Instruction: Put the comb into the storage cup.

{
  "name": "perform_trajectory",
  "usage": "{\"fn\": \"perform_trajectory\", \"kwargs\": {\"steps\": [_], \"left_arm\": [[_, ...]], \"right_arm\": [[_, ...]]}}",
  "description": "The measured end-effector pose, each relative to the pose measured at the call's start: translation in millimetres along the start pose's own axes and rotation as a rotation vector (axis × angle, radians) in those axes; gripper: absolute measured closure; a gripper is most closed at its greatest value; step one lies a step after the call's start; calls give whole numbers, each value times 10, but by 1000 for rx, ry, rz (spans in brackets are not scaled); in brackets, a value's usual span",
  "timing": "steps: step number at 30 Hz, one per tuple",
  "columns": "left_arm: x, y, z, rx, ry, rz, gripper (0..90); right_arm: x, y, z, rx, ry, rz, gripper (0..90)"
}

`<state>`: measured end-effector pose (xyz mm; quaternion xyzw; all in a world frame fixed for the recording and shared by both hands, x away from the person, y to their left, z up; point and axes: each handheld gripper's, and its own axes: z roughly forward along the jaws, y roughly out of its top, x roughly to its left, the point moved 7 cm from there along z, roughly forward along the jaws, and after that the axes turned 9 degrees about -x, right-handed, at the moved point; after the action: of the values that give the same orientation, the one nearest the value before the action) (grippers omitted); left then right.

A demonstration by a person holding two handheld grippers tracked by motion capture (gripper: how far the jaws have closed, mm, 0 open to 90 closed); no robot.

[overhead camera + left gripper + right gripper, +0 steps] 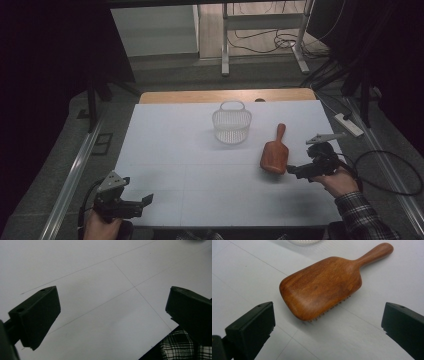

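Observation:
A wooden paddle hairbrush (274, 154) lies bristles down on the white table, its handle pointing away from me. A white mesh basket (231, 123) stands upright behind it, to its left. My right gripper (291, 171) is open just right of the brush head and close to it; in the right gripper view the hairbrush (322, 288) lies ahead of the two wide-apart jaws, with nothing between them. My left gripper (145, 201) rests open near the table's front left corner; in the left gripper view its jaws frame bare table.
The white table (200, 185) has a wooden strip (200, 96) along its far edge. Beyond it are desk legs and cables on the floor. A power strip (348, 124) lies off the table's right side. A plaid sleeve (182, 347) shows at the table's front edge.

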<state>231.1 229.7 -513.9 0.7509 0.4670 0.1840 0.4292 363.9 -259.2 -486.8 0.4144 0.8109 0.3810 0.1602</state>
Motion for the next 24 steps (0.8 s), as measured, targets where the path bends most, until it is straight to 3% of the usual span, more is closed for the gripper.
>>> {"fn": "perform_trajectory", "kwargs": {"steps": [24], "left_arm": [[4, 0, -4, -2, -3, -2, 5]], "right_arm": [[-105, 137, 282, 43, -21, -14, 0]]}}
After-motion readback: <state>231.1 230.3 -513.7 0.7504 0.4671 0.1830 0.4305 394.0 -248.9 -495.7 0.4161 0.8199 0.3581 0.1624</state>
